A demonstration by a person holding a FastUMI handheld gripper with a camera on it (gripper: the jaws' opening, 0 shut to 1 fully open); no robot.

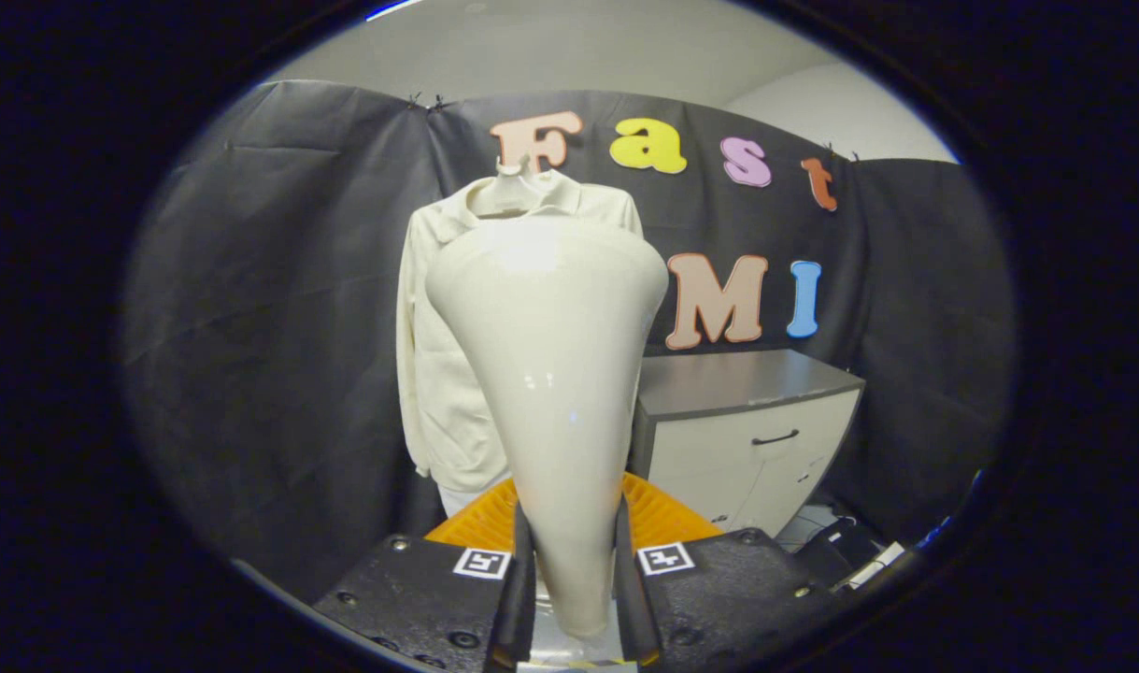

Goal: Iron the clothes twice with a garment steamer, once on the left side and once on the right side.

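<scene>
A low cabinet (751,439) stands at the right, against the black cloth wall (251,308). Its flat top is grey and its front is white, with a small dark curved handle (775,436) on the front panel. On the floor near the cabinet's right foot lie dark cables (840,537) and a small white object, too blurred to tell what it is. The cloth wall hangs in creased folds, clipped at its upper edge. Far above the cloth, a pale plain room wall (569,47) shows.
</scene>
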